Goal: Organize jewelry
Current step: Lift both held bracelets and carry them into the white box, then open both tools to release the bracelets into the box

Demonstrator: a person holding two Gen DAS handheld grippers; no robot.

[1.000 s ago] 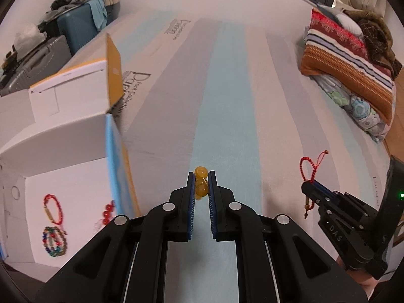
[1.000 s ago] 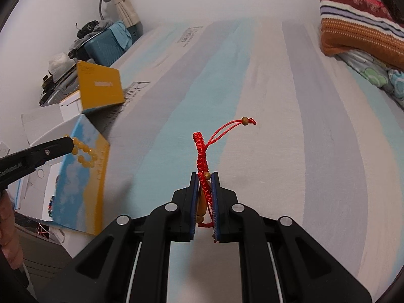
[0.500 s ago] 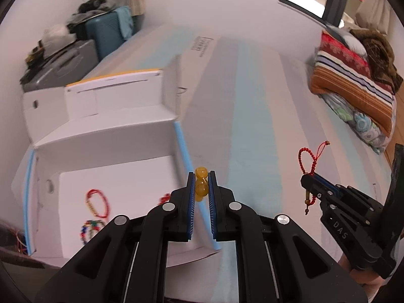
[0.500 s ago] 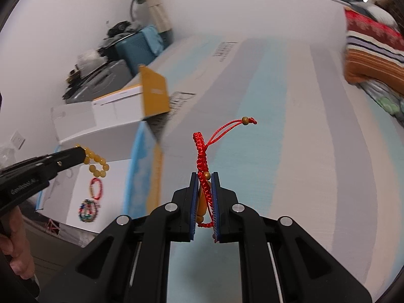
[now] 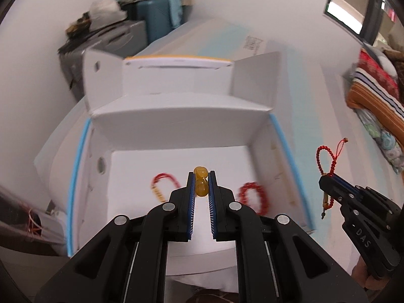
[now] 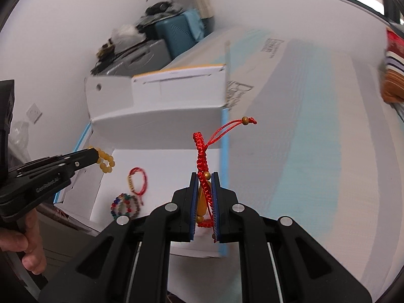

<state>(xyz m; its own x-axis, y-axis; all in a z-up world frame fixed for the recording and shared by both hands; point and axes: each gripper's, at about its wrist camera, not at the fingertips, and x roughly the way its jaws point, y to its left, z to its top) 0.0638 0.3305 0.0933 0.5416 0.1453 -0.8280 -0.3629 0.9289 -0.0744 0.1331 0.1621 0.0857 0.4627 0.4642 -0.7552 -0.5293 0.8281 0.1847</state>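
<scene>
**Left wrist, right wrist: both grippers loaded at the box**

Left wrist view: my left gripper (image 5: 201, 185) has its jaws nearly closed, clamped on the amber bead bracelet (image 5: 201, 186), two beads showing between the pads. It hangs over the open white box (image 5: 176, 116). On the box floor, a red cord bracelet (image 5: 161, 184) at 9 o'clock of the tips, a red bead bracelet (image 5: 251, 194) at 3 o'clock. Right gripper (image 5: 325, 180) is at 3 o'clock, outside the box wall.

Right wrist view: my right gripper (image 6: 204, 194) is pinched tight on the red braided bracelet (image 6: 202, 151), whose loop stands up toward 12 o'clock. Multicolour bead bracelet (image 6: 125, 205) lies at 9 o'clock on the box floor.
</scene>
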